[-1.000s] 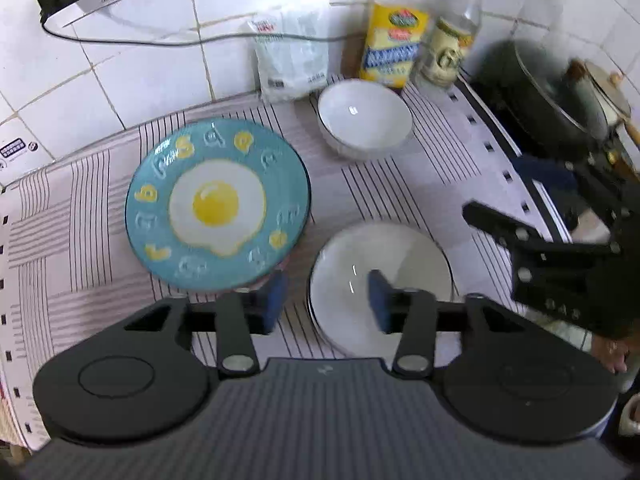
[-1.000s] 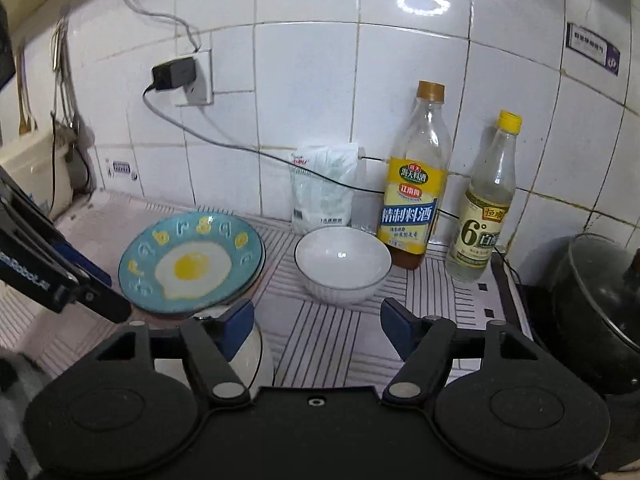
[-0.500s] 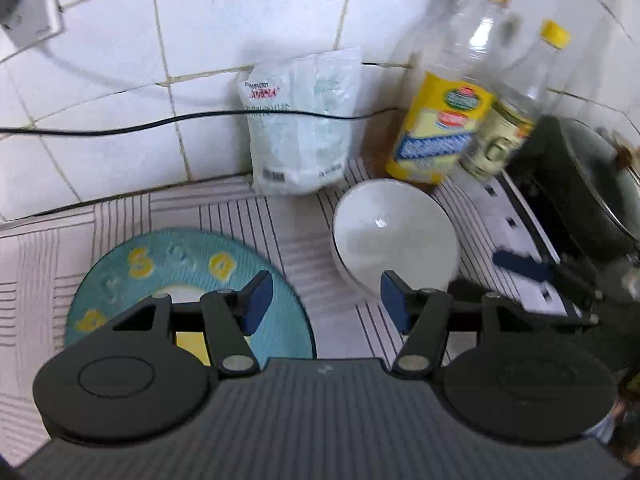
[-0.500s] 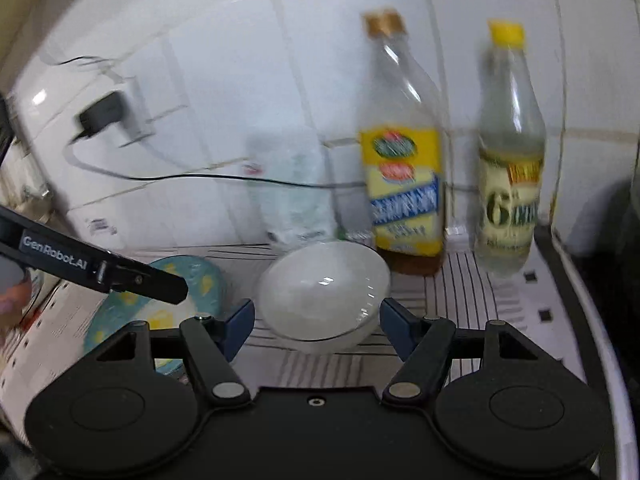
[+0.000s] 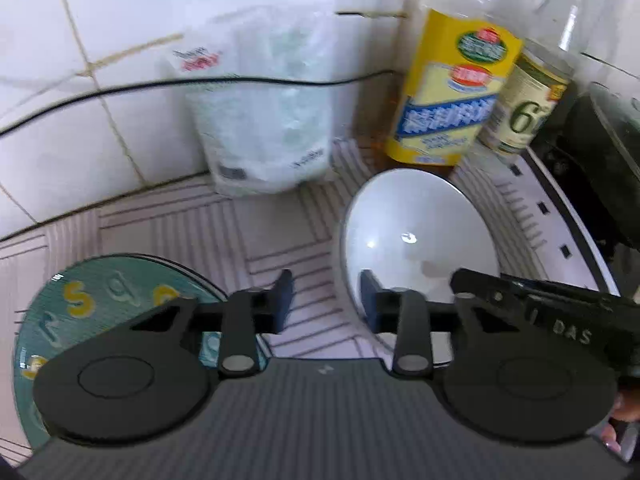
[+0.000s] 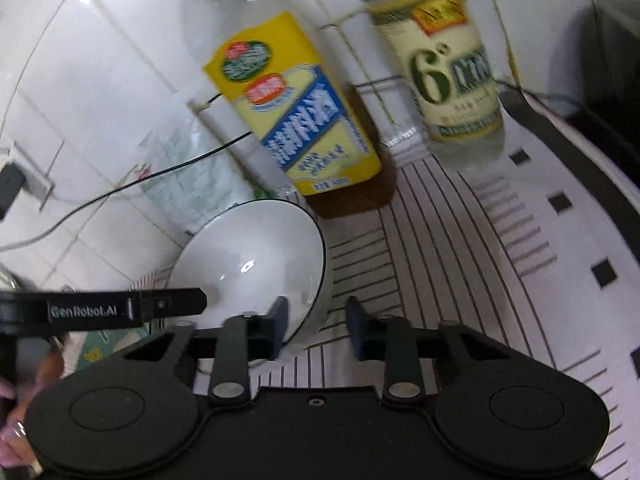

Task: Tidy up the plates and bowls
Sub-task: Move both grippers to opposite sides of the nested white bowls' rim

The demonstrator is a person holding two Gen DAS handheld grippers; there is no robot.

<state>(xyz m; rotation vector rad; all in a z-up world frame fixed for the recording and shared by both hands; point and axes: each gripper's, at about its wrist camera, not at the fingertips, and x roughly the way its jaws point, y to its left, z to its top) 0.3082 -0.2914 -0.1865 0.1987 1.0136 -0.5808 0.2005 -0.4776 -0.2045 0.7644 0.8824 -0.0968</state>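
Right gripper (image 6: 313, 328) — jaws spread, straddling the near rim of the white bowl (image 6: 256, 256); whether a pad touches is blurred, unclear.
Left gripper (image 5: 326, 306) — jaws apart, holding nothing; the bowl's left rim lies just ahead between them.
Teal plate (image 5: 100, 312) — beneath its left finger.
Beyond the bowl — yellow-label bottle (image 6: 296, 120), tiled wall.
Nearer: right, by judgement.

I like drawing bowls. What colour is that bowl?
White, with a thin dark rim, the bowl shows best from the right wrist.
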